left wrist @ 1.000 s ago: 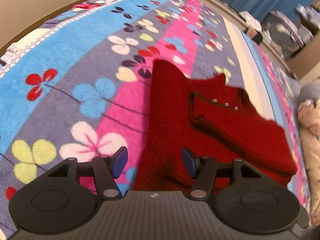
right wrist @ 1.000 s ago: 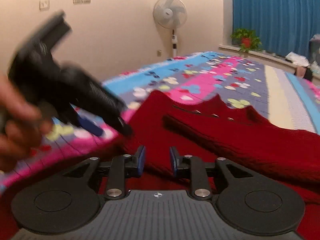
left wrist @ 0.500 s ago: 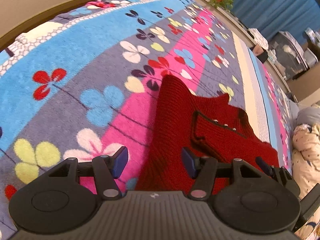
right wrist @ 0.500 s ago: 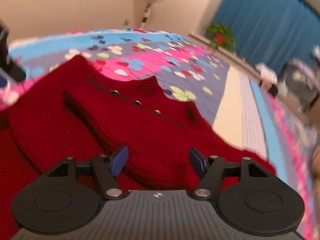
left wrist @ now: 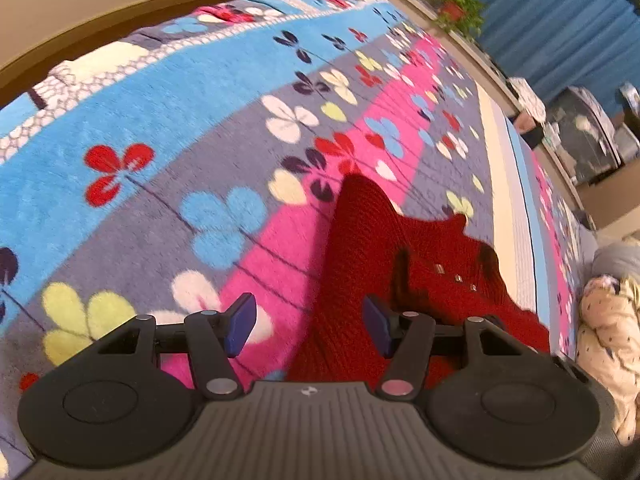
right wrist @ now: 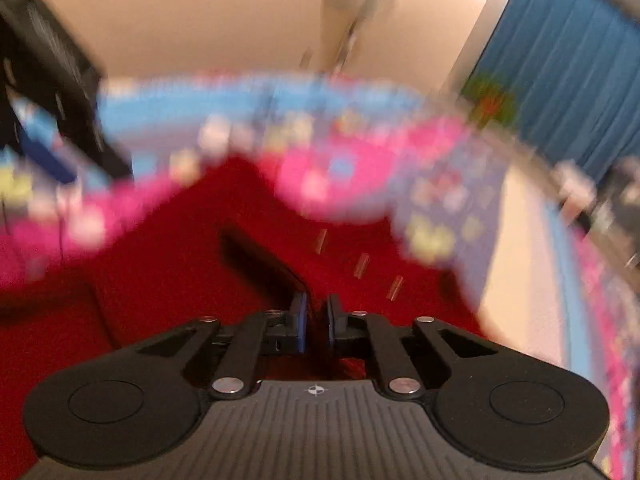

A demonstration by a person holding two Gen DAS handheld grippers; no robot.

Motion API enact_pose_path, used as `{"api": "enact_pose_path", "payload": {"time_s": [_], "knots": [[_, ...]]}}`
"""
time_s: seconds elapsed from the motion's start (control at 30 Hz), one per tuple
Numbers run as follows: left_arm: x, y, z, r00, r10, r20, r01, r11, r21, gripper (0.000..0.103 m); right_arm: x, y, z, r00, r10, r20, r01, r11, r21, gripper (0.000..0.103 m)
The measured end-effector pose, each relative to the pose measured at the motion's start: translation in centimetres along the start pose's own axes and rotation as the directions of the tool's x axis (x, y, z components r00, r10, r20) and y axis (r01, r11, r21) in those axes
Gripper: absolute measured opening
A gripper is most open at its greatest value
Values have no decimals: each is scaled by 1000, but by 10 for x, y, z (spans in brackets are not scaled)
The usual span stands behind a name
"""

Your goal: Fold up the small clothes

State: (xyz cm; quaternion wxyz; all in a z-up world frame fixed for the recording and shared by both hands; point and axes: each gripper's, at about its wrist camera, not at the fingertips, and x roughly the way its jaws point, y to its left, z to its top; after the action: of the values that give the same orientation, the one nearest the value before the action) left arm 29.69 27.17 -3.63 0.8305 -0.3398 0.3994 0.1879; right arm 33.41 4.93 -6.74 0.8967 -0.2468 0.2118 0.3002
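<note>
A small red knit sweater (left wrist: 360,264) with a buttoned neck lies partly folded on the flowered bedspread (left wrist: 208,128). My left gripper (left wrist: 308,330) is open and empty, hovering over the sweater's left edge. In the blurred right wrist view the sweater (right wrist: 192,248) fills the foreground. My right gripper (right wrist: 316,322) has its jaws nearly together just above the knit, with a narrow gap between the pads; whether cloth is pinched cannot be told. The left gripper shows as a dark blur at the upper left of the right wrist view (right wrist: 52,80).
A cream dotted bundle of cloth (left wrist: 608,344) lies at the bed's right edge. A potted plant (left wrist: 456,8) stands before blue curtains (left wrist: 560,20). Dark clutter (left wrist: 580,136) sits beyond the bed. A standing fan (right wrist: 356,8) is by the wall.
My right gripper has closed from wide open to nearly shut and swung quickly over the sweater, blurring its view. My left gripper drifted slightly left and stayed open.
</note>
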Motion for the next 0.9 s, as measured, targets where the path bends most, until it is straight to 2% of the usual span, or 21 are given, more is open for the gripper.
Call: {"api": "enact_pose_path", "payload": {"time_s": [0.07, 0.1, 0.17, 0.2, 0.27, 0.33, 0.37, 0.4, 0.43, 0.5, 0.57, 0.63, 0.67, 0.73, 0.8, 0.83, 0.9], "knots": [[-2, 4, 4, 1000, 9, 11, -9, 1000, -24, 64, -17, 16, 12, 992, 97, 82, -99, 995, 23, 0], [-2, 6, 5, 1000, 14, 14, -13, 999, -31, 64, -18, 26, 13, 986, 137, 90, -139, 990, 13, 0], [-3, 8, 6, 1000, 22, 14, -22, 999, -30, 64, -3, 44, 5, 983, 186, -6, -186, 983, -4, 0], [-3, 8, 7, 1000, 23, 14, -23, 999, -28, 64, 2, 47, 0, 986, 163, -38, -164, 986, -19, 0], [-6, 9, 7, 1000, 19, 19, -19, 999, -29, 64, 2, 40, -8, 995, 88, -34, -88, 996, 22, 4], [-7, 8, 8, 1000, 15, 23, -14, 999, -36, 64, 0, 23, -14, 999, 7, -44, -4, 997, 74, 26], [-6, 7, 8, 1000, 15, 21, -14, 999, -38, 64, 2, 15, -17, 997, -49, -56, 53, 996, 71, 55], [-4, 5, 7, 1000, 14, 16, -13, 999, -38, 64, 5, 11, -20, 993, -99, -67, 103, 993, 54, 77], [-2, 3, 6, 1000, 11, 10, -11, 999, -34, 64, 9, 9, -25, 990, -113, -89, 115, 993, 27, 82], [1, -1, 3, 1000, 10, 3, -10, 1000, -15, 64, 28, 7, -33, 974, -90, -208, 77, 995, -67, 78], [2, -2, 1, 1000, 12, 1, -12, 1000, -5, 64, 28, 6, -38, 977, -93, -190, 75, 992, -100, 75], [1, 1, 3, 1000, 15, 7, -15, 1000, -18, 64, 34, 3, -32, 979, -62, -196, 46, 995, -83, 35], [0, 4, 4, 1000, 19, 12, -18, 999, -28, 64, 36, 2, -28, 978, -69, -196, 54, 995, -80, 11], [-2, 7, 7, 999, 34, 26, -33, 998, -47, 64, 24, 4, -15, 984, -130, -123, 123, 990, -64, 10], [-7, 8, 10, 997, 54, 58, -51, 997, -56, 63, 5, 6, 2, 988, -153, -19, 153, 988, 6, 9], [-11, 9, 11, 995, 61, 77, -57, 997, -58, 63, -8, 9, 8, 988, -148, 35, 146, 988, 47, 9], [-15, 9, 14, 991, 72, 114, -65, 996, -64, 62, -21, 24, 12, 993, -75, 91, 67, 994, 83, 9]]}}
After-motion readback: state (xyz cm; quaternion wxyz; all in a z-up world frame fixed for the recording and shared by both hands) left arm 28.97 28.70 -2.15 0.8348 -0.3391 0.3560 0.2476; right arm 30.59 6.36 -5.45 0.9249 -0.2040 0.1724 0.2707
